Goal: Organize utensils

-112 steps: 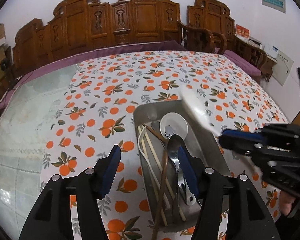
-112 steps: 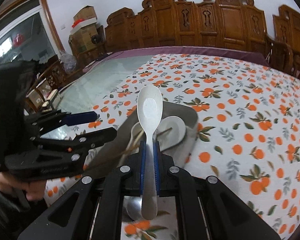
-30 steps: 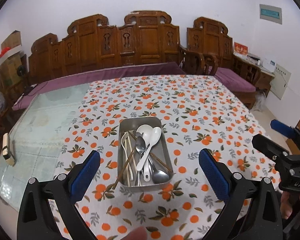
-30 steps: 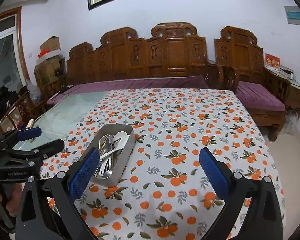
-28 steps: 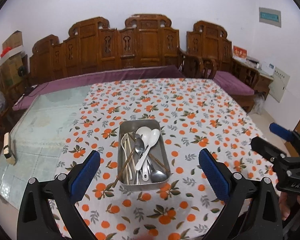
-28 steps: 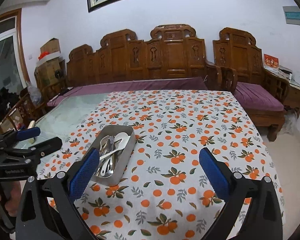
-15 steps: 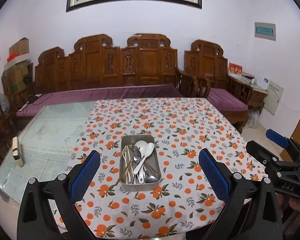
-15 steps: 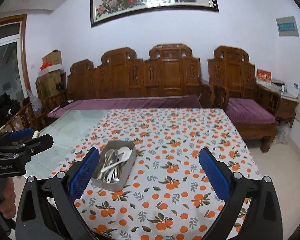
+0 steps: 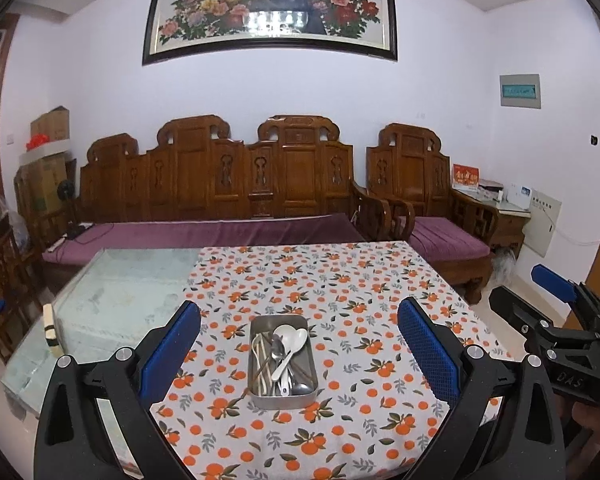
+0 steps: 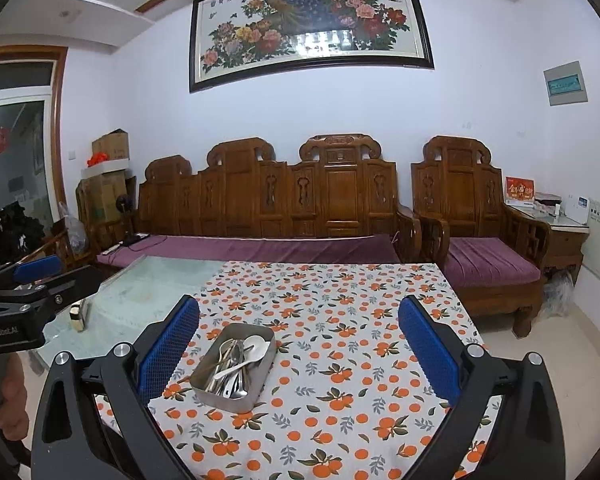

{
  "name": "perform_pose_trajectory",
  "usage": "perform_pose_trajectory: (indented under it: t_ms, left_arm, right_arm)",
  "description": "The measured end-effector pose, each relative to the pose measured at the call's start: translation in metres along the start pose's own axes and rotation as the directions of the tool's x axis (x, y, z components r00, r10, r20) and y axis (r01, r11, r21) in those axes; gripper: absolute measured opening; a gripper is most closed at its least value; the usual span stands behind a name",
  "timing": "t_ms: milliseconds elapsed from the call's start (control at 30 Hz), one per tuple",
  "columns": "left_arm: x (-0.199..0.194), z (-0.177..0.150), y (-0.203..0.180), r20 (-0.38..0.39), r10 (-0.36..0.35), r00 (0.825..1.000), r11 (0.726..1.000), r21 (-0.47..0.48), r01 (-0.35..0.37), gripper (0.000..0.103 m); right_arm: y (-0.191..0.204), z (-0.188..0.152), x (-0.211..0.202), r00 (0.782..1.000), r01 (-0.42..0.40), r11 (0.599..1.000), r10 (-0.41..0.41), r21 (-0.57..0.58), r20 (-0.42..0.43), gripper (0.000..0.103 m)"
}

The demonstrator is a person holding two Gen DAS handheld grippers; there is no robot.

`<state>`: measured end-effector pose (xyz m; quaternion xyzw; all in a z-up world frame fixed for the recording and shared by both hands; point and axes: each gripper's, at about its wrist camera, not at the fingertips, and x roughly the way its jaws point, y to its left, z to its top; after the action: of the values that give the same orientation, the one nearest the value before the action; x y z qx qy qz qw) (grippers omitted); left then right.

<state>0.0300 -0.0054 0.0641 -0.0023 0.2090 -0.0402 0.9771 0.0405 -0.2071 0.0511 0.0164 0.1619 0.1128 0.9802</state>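
A rectangular metal tray (image 9: 282, 398) sits on the orange-patterned tablecloth; it also shows in the right wrist view (image 10: 226, 400). Inside lie a white spoon (image 9: 290, 342), metal spoons (image 9: 278, 350) and chopsticks (image 9: 260, 356), all piled together. My left gripper (image 9: 299, 344) is open wide and empty, held well back from and above the tray. My right gripper (image 10: 299, 344) is open wide and empty too, back from the table. The right gripper also shows at the right edge of the left wrist view (image 9: 556, 312), the left gripper at the left edge of the right wrist view (image 10: 40, 276).
The table (image 9: 340, 280) has a bare glass part (image 9: 120, 292) on the left with a small block (image 9: 51, 330) on it. A carved wooden sofa (image 9: 228, 188) and armchair (image 9: 432, 200) stand behind it. A side cabinet (image 10: 560, 232) is at the right wall.
The right gripper held the white spoon over the tray 3.7 s ago; the spoon now lies in the tray. Both grippers have opened wide and pulled far back and up.
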Motion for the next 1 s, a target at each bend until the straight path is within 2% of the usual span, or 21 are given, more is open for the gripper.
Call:
perform_pose_trajectory:
  t_ms: [1000]
  left_arm:
    - [0.0006,-0.0076,-0.0017,-0.008,0.011,1.000,1.000,0.006,-0.011,0.095]
  right_arm:
    - [-0.0064,-0.0024,-0.0021,1.000,0.000,1.000,0.000,0.016,-0.003,0.100]
